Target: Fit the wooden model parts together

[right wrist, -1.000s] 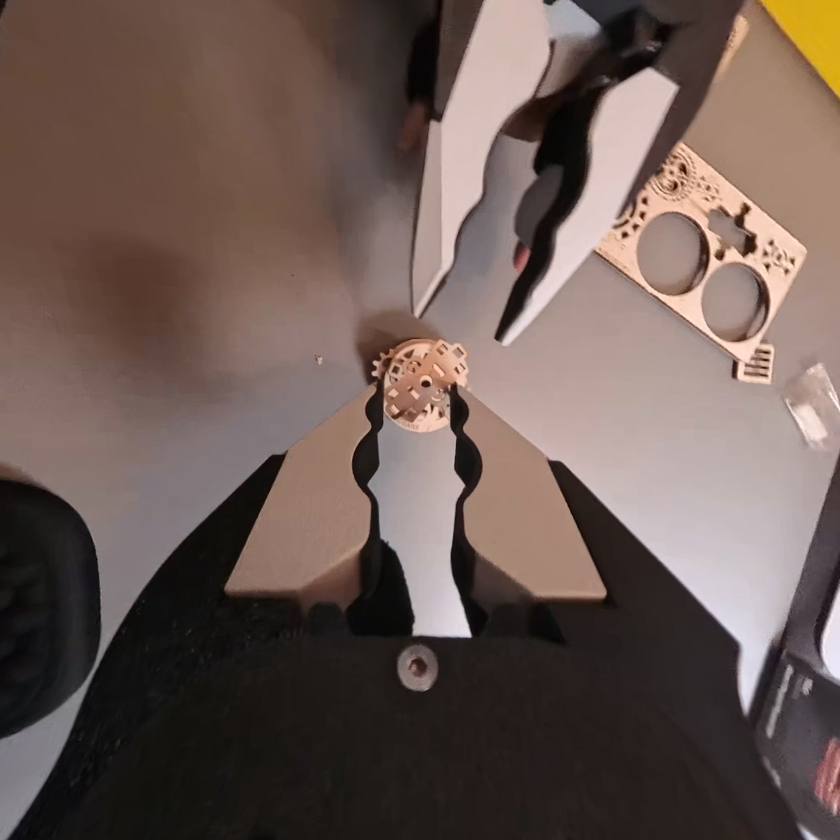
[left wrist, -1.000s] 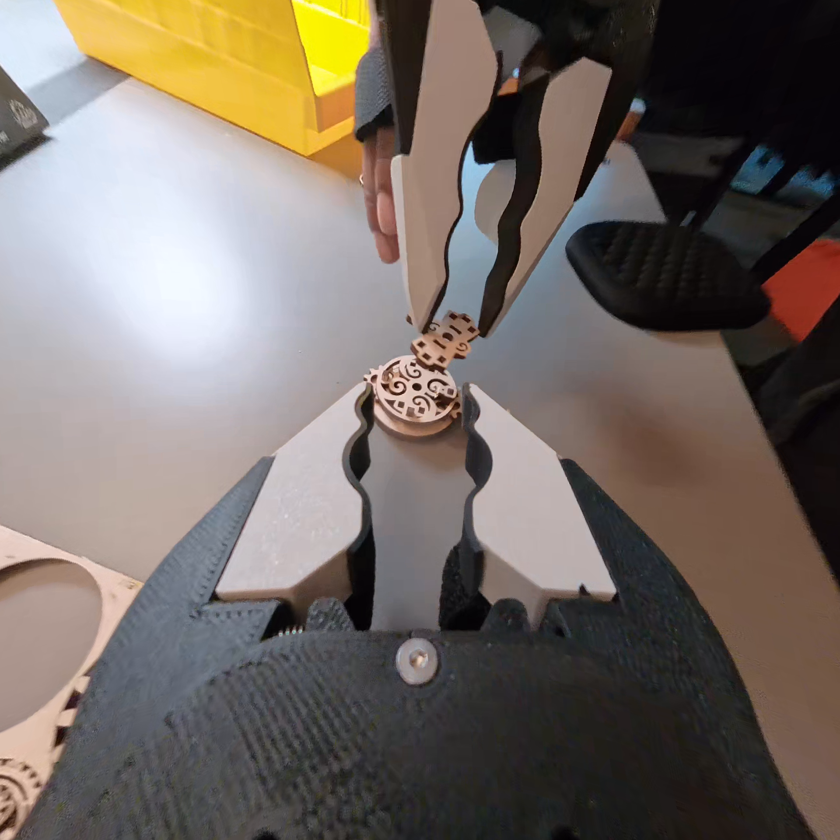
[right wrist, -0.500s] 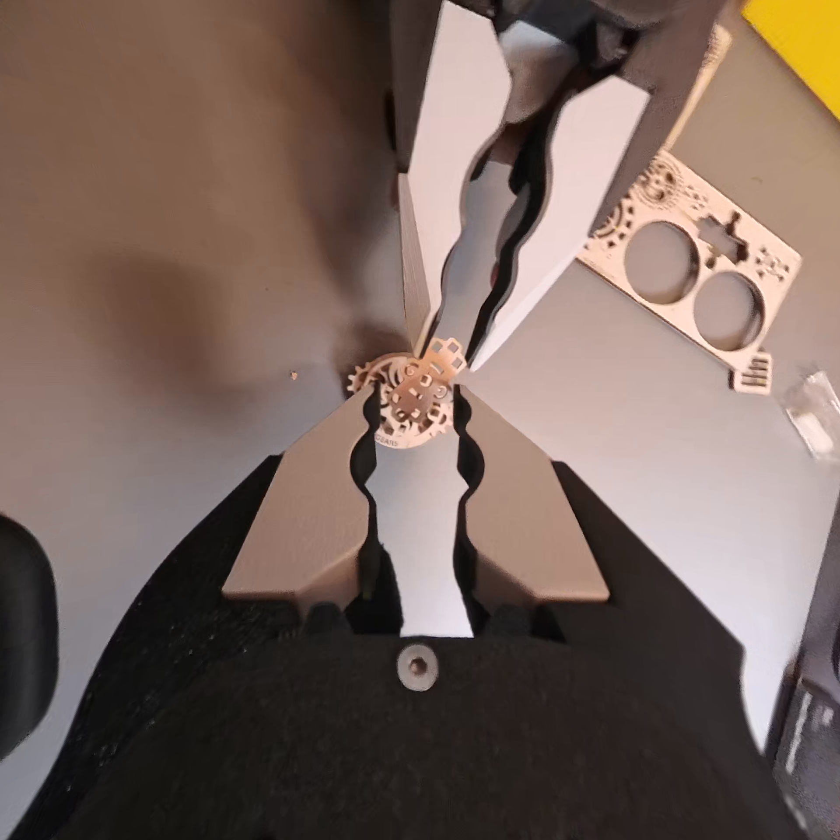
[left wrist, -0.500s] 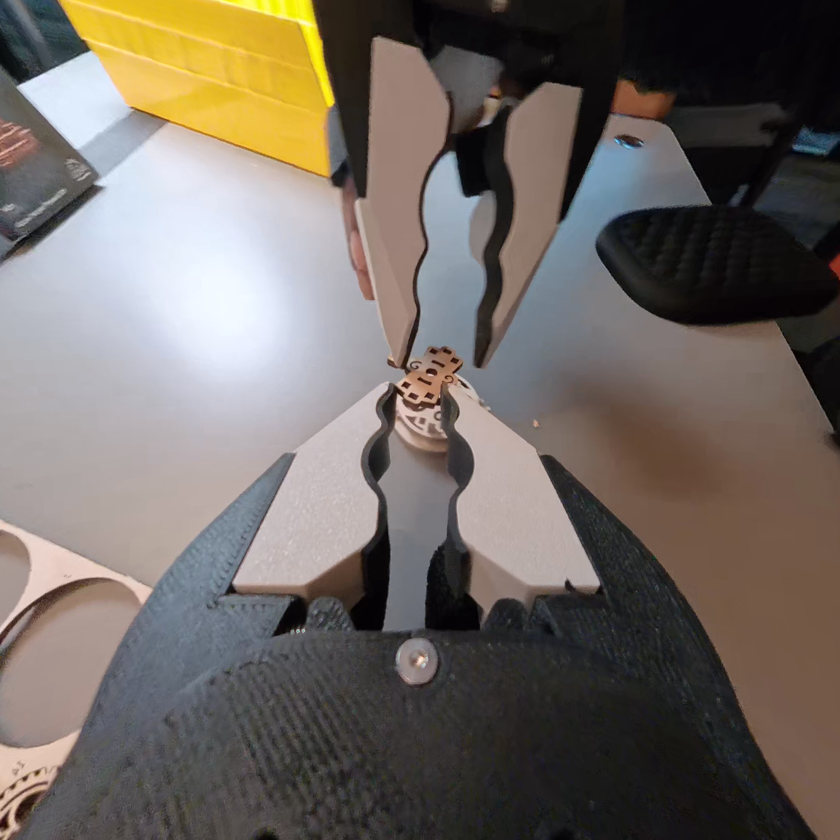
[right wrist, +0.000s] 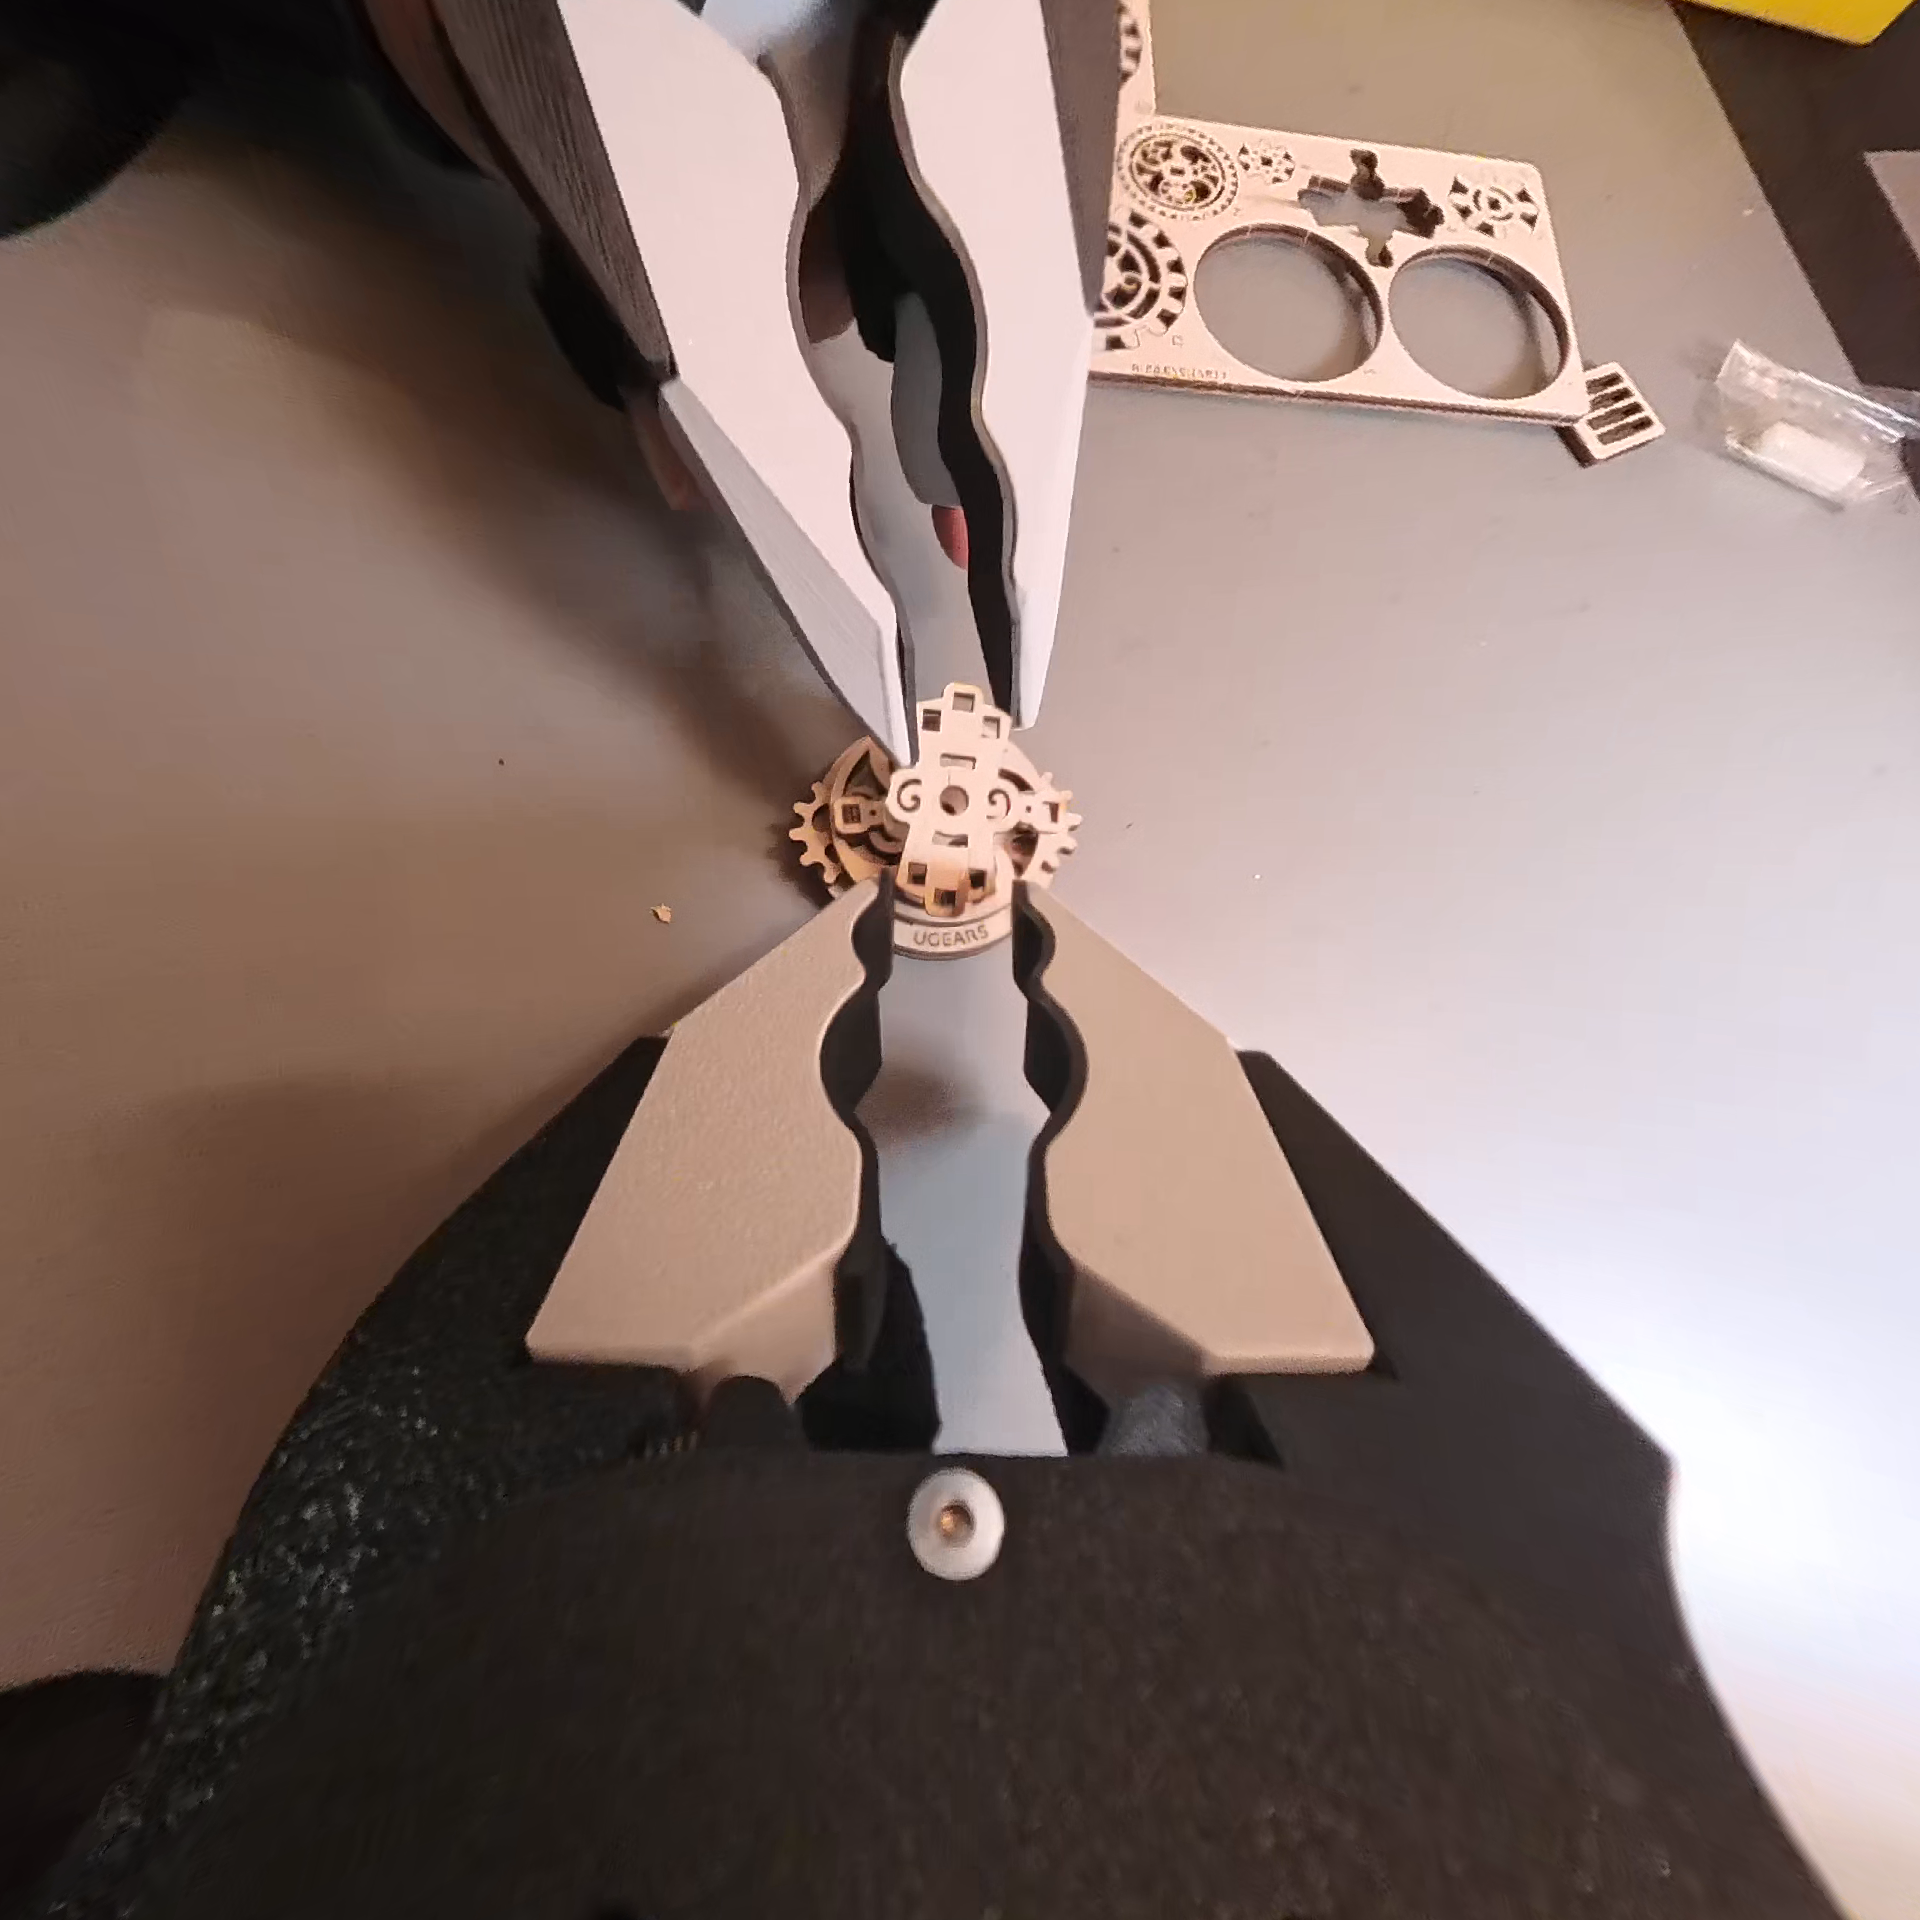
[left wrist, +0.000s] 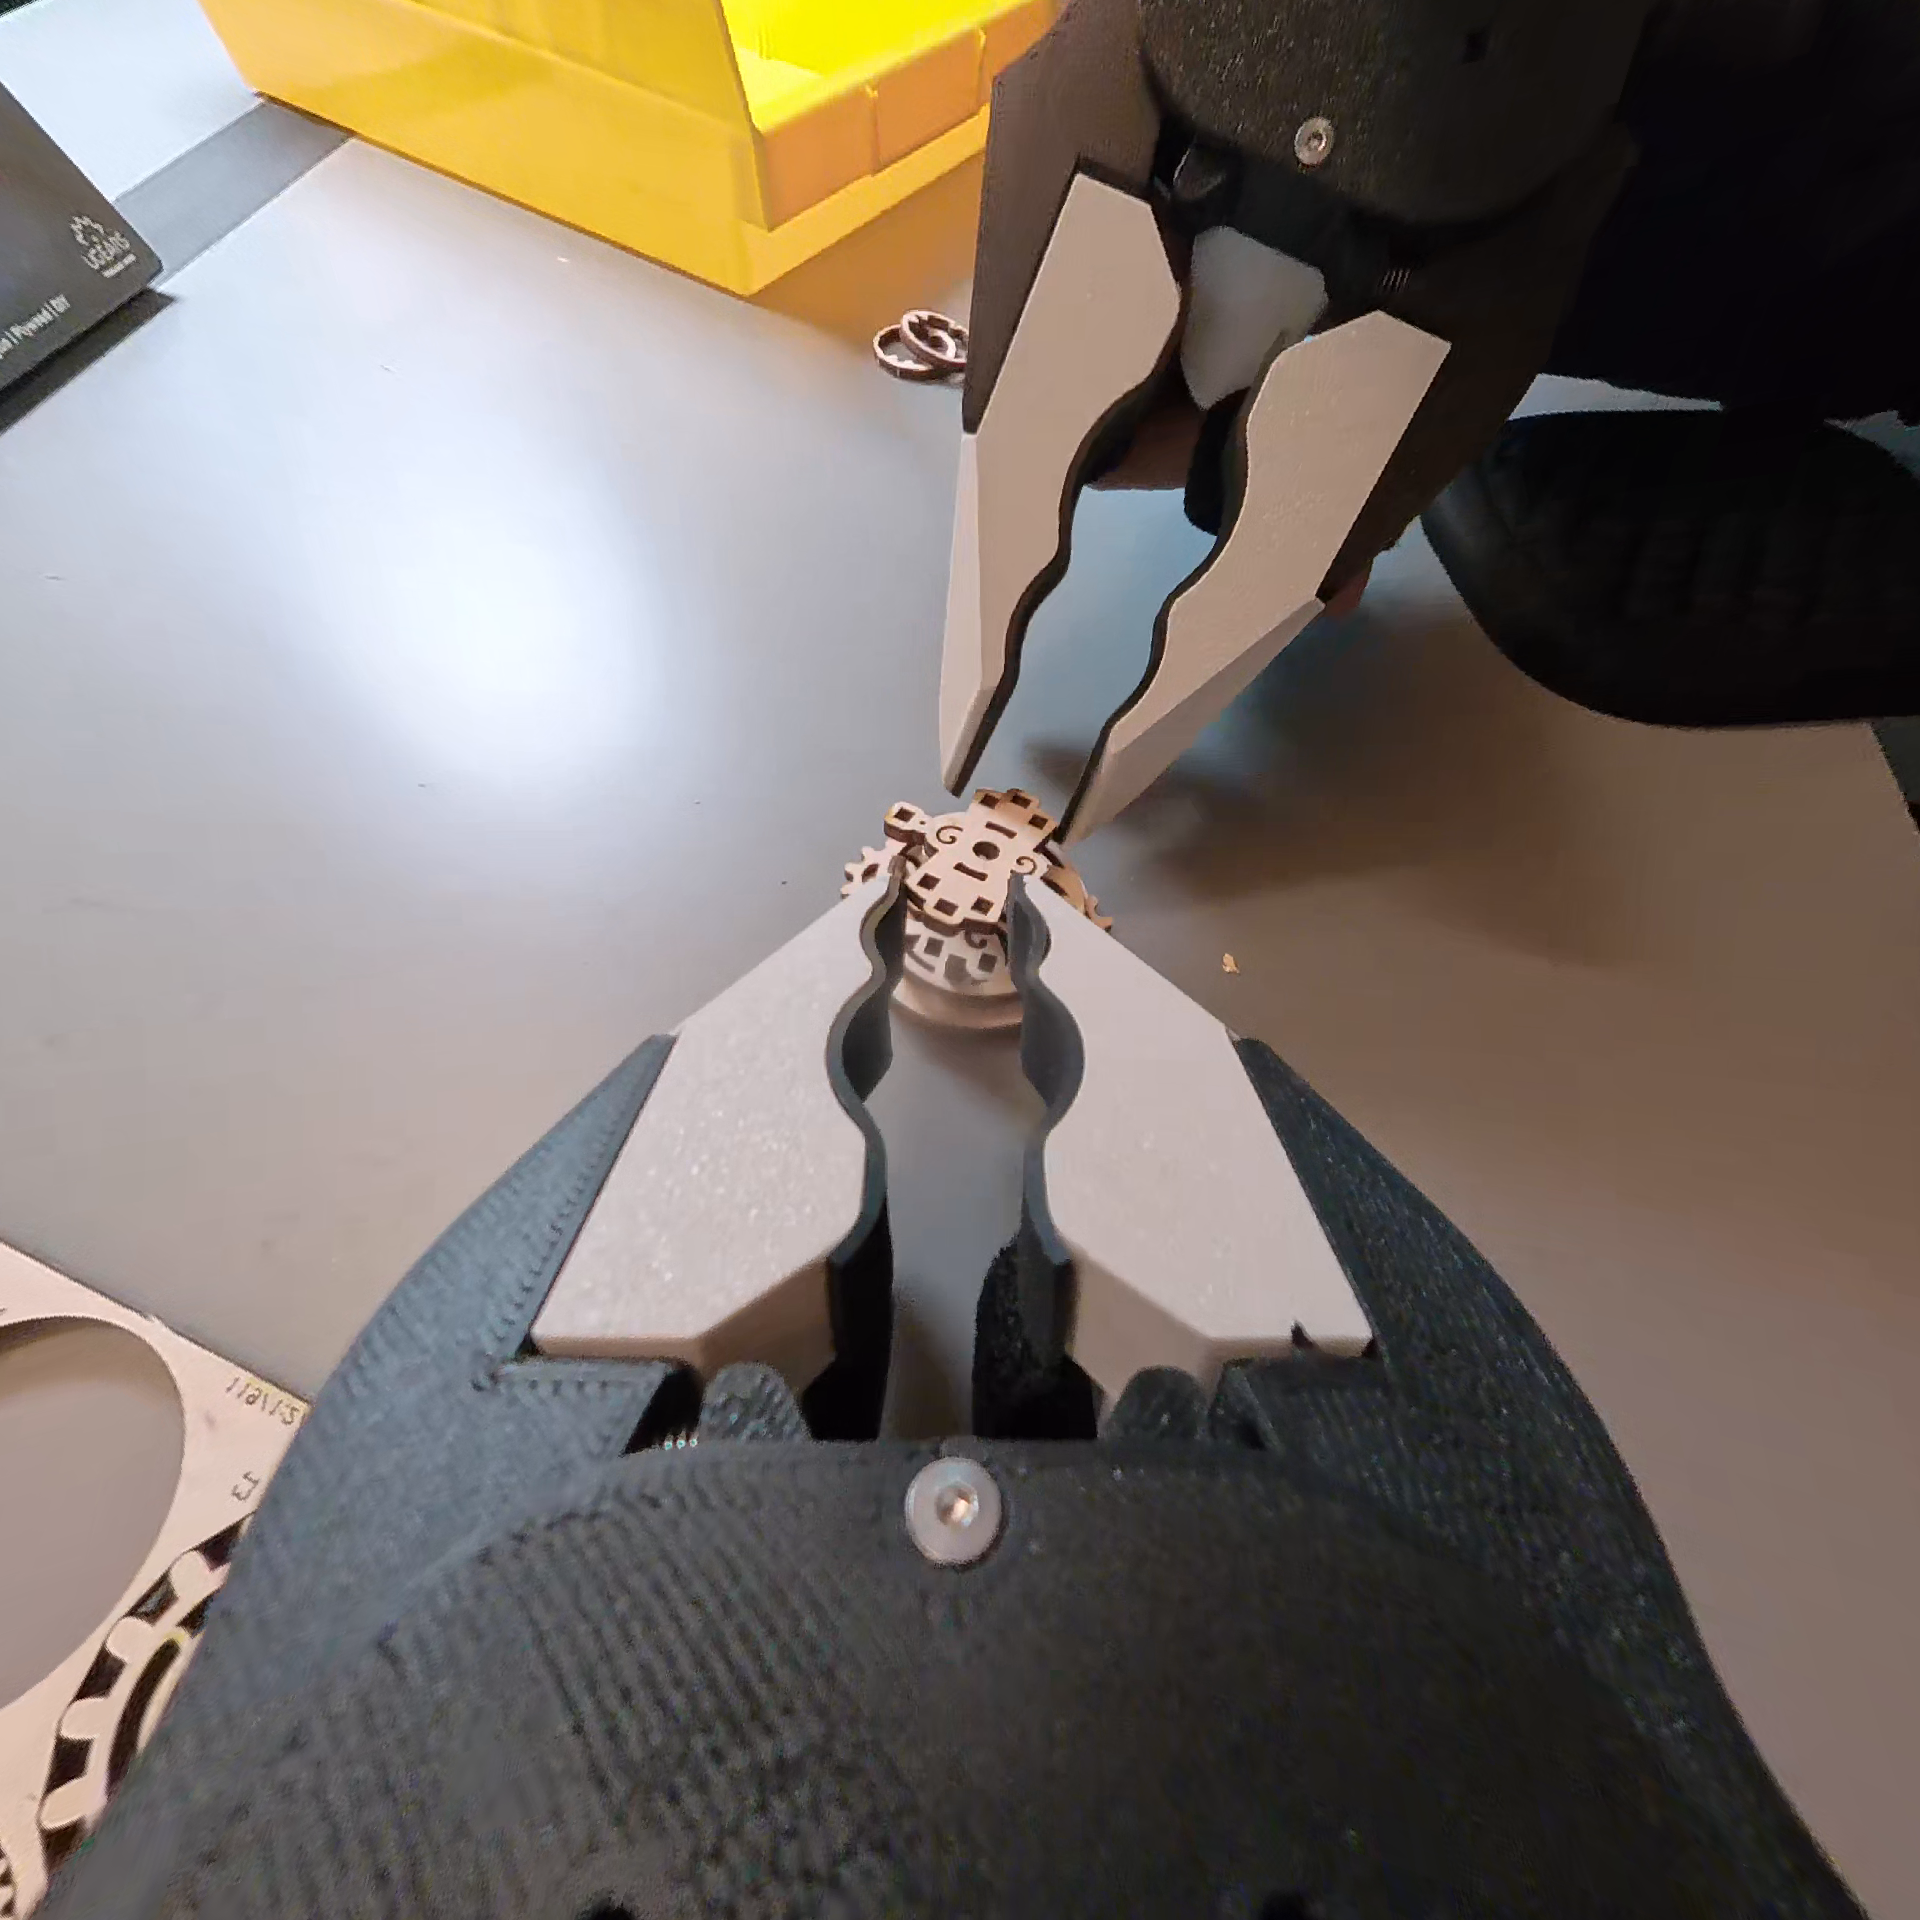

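A round wooden disc with small gears (right wrist: 852, 821) lies on the grey table (right wrist: 1351, 831). A cross-shaped wooden piece (right wrist: 954, 805) sits on top of it, over its middle. My left gripper (left wrist: 954, 896) is shut on one arm of the cross piece (left wrist: 971, 868), with the disc's rim (left wrist: 956, 982) showing between its fingers. My right gripper (right wrist: 951, 899) pinches the opposite arm from the other side. In the left wrist view it (left wrist: 1013, 808) comes down steeply from the upper right. In the right wrist view the left gripper (right wrist: 964, 722) comes down from above.
A wooden parts sheet with two round cutouts (right wrist: 1351, 301) lies behind the left gripper; it also shows in the left wrist view (left wrist: 104, 1455). A yellow box (left wrist: 644, 135), small wooden rings (left wrist: 920, 348), a black booklet (left wrist: 62, 270), a black armrest (left wrist: 1683, 582) and a clear bag (right wrist: 1808, 416) surround the work spot. Both grippers' tips are close together, under 4 cm apart.
The cross piece has come down from a tilt onto the disc and now sits over its middle. My right gripper's tips have dropped onto its far arm; the left stays closed on the near arm.
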Available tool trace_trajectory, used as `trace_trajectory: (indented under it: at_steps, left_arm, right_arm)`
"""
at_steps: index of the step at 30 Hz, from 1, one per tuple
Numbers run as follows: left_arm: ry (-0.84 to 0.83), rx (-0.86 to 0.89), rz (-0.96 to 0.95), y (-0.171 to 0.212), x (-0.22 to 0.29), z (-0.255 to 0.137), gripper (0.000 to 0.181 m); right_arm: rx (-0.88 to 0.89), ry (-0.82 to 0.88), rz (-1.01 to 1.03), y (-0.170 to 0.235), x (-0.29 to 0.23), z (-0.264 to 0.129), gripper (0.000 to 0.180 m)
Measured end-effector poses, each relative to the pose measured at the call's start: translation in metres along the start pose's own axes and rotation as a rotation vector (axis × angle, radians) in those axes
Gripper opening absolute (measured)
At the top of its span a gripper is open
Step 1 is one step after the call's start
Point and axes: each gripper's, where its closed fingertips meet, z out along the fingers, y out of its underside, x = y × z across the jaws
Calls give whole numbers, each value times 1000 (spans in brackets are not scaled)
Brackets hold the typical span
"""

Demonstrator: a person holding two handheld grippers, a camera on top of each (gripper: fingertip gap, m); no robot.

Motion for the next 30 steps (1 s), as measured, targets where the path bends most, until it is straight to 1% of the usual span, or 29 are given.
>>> trace_trajectory:
  at_steps: [12, 20, 30]
  left_arm:
    - [-11, -52, 53, 8, 3, 1, 18]
    - [7, -70, 50, 11, 4, 0, 19]
    - [7, -80, 59, 12, 4, 2, 20]
  right_arm:
    - [-17, -24, -26, 0, -1, 4, 17]
    - [-26, -50, 16, 0, 1, 6, 17]
    - [-39, -51, 21, 0, 1, 5, 17]
